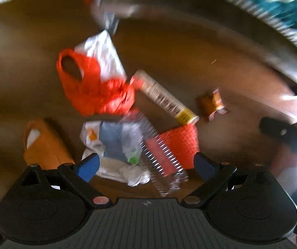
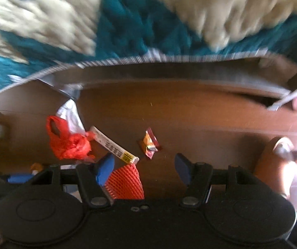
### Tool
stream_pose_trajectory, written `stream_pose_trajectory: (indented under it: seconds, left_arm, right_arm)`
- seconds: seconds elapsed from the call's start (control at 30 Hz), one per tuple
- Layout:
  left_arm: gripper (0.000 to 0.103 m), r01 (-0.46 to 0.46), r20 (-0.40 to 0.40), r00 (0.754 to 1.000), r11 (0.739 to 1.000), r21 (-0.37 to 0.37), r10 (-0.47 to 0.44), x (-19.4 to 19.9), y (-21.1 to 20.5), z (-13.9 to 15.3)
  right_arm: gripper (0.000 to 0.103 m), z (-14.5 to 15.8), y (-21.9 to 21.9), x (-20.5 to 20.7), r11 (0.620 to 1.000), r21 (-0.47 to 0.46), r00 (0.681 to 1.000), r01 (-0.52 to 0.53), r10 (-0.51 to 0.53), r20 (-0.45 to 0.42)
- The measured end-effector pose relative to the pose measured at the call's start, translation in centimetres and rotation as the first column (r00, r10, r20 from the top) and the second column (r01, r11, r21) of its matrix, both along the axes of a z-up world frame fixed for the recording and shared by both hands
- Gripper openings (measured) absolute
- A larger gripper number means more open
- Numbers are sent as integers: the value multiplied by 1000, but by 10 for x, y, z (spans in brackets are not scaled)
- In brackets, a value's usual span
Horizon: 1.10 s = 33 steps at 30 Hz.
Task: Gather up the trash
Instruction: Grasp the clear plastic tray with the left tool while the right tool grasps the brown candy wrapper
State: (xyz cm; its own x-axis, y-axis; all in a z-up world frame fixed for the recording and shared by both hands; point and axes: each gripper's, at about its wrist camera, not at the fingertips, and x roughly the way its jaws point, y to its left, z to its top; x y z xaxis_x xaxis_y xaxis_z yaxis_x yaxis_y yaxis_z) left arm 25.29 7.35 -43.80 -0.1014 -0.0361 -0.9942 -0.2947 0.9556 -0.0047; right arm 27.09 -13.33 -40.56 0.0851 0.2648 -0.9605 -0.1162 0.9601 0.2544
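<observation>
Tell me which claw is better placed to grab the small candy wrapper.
Right. The right claw is open with the candy wrapper just ahead of its gap. The left claw hangs over the clear bottle, away from the wrapper.

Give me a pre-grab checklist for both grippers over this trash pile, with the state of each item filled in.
1. Left gripper open: ok, jaws wide, nothing pinched.
2. Trash lined up for the left: ok, the crushed clear plastic bottle and white wrappers lie between its fingers.
3. Right gripper open: ok, nothing held.
4. Target for the right: cannot tell; bare brown tabletop sits between its fingers, the small candy wrapper just beyond, the red foam net by its left finger.
5. Pictures sharp enough to judge contact: not ok, both are motion-blurred.
6. Red plastic bag clear of both grippers: ok.
</observation>
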Motion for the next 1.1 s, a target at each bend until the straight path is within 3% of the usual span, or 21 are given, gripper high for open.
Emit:
stream_pose_trajectory:
  seconds: [0.13, 0.3, 0.7, 0.73, 0.8, 0.87, 0.9, 0.93, 1.1]
  left_arm:
    - [98, -66, -120, 991, 997, -33, 62, -2, 10, -46]
    - [98, -93, -194, 978, 995, -47, 82, -1, 6, -89]
    - [97, -154, -234, 963, 984, -84, 131, -4, -2, -129]
    - [95, -156, -230, 964, 984, -89, 132, -5, -3, -130]
    - [76, -160, -234, 963, 982, -99, 133, -4, -5, -131]
    - [65, -173, -252, 957, 980, -102, 143, -7, -6, -131]
    - [63, -177, -256, 955, 979, -97, 148, -8, -8, -131]
    - [62, -174, -253, 956, 981, -90, 147, -9, -9, -130]
    - [47, -182, -220, 963, 977, -109, 155, -7, -6, -118]
  right_arm:
    - [64, -44, 0, 13, 999, -24, 995, 43, -45, -90]
    - [64, -79, 7, 21, 999, -28, 991, 19, -23, -135]
    - [61, -133, 27, 42, 999, -22, 983, 35, -38, -177]
    - [61, -136, 29, 43, 999, -26, 983, 32, -36, -182]
    - [61, -138, 32, 43, 999, -37, 985, 14, -20, -173]
    - [60, -141, 34, 43, 999, -49, 986, -2, -7, -169]
    - [55, -142, 35, 43, 999, -54, 985, -7, -3, -171]
    - [40, -142, 35, 43, 998, -55, 984, -10, 0, -178]
    - [33, -137, 39, 42, 998, -61, 987, -27, 17, -159]
